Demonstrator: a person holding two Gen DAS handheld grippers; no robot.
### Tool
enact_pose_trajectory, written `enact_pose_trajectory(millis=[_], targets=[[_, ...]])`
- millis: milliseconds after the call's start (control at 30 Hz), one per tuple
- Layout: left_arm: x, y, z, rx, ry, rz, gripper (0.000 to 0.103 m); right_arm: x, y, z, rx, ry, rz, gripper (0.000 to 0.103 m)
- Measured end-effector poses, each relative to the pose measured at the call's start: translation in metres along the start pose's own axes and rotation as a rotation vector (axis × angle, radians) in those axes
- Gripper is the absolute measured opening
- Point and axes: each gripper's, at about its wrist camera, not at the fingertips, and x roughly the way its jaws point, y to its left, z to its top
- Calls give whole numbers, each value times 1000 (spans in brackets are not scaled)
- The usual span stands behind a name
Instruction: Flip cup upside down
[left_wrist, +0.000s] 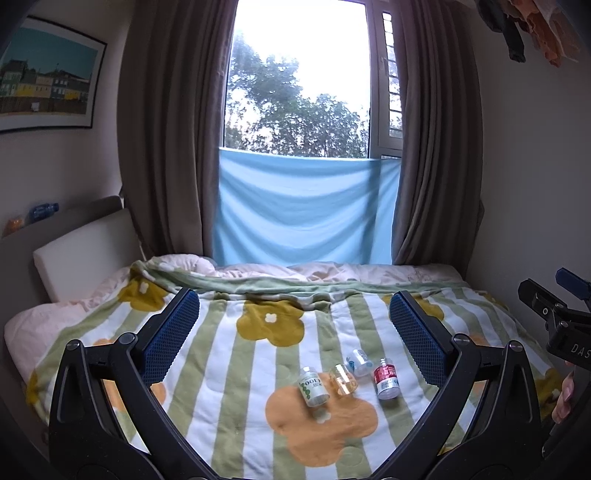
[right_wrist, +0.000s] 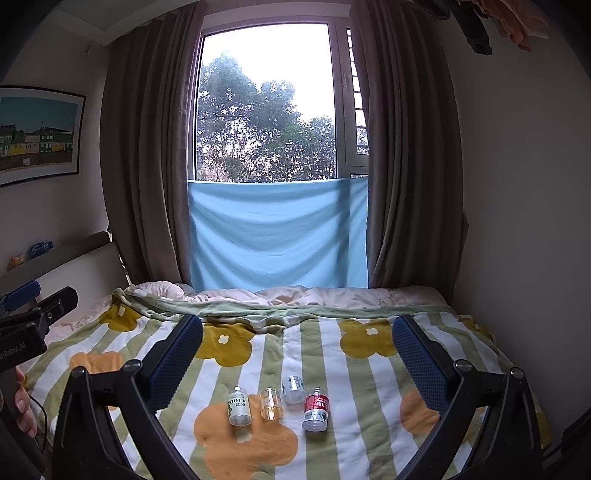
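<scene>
We hold both grippers wide open above the bed (right_wrist: 369, 443); the clear cup (right_wrist: 271, 403) stands upright between the bottles, ahead of and below the right gripper (right_wrist: 297, 350); the left gripper (left_wrist: 294, 325) is about equally near.

Both hand-held grippers hover level, side by side: left hand-held gripper (left_wrist: 294, 325) and right hand-held gripper (right_wrist: 297, 350), jaws spread wide, empty.
</scene>
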Motion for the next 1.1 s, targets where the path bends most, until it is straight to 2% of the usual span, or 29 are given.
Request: enact_pose_trajectory(millis=[467, 1100], targets=[[4, -9, 0, 10, -13, -6, 103, 3, -3, -1, 18, -8, -11, 102], [16, -3, 2, -35, 3, -21, 103, 10, -3, -4, 21, -11, -41, 102]])
